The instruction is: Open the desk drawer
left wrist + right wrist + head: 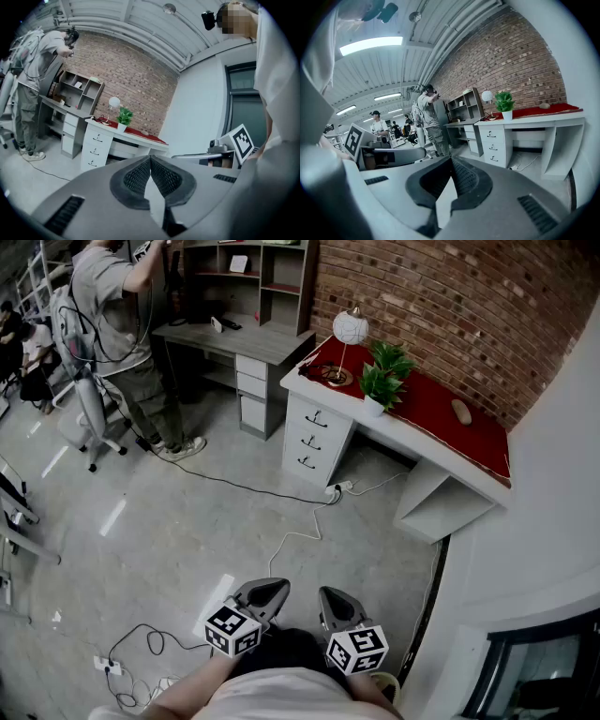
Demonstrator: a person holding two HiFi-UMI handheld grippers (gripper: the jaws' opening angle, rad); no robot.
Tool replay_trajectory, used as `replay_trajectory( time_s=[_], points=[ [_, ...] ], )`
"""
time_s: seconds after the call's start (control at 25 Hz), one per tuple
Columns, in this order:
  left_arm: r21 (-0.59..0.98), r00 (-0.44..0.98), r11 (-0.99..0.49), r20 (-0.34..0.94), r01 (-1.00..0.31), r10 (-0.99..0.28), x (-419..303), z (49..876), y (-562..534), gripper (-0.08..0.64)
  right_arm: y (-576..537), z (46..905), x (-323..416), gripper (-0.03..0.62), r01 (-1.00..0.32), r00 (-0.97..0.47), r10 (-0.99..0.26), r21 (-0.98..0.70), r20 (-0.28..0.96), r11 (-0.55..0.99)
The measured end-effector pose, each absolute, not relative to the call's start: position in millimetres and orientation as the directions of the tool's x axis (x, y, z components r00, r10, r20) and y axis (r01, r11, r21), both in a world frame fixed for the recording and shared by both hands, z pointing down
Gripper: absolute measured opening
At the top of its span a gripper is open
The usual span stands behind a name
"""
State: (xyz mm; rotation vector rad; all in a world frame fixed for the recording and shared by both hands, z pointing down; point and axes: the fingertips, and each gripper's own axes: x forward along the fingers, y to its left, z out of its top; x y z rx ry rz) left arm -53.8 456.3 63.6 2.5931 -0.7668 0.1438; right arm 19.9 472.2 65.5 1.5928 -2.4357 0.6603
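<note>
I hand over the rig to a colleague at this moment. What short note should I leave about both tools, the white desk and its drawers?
Left tool: shut, empty, held close to the body.
Right tool: shut, empty, beside the left one.
White desk: across the floor, against the brick wall. Its three drawers are all closed.
Done: nothing yet.
Left: walk to the desk, grip a drawer handle, pull the drawer out.

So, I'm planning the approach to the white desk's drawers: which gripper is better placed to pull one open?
Left, marginally. The left gripper and right gripper are both shut and far from the drawers, but their fronts angle toward the left side.
</note>
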Motion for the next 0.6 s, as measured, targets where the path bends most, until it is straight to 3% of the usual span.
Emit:
replay_trajectory(
  time_s=[0.6],
  points=[
    [0.356, 0.842, -0.763, 0.243, -0.539, -0.482, -11, 75, 470, 0.008, 491, 74, 45, 0.017, -0.864, -0.483, -0.809, -0.331, 0.334, 0.379]
  ],
)
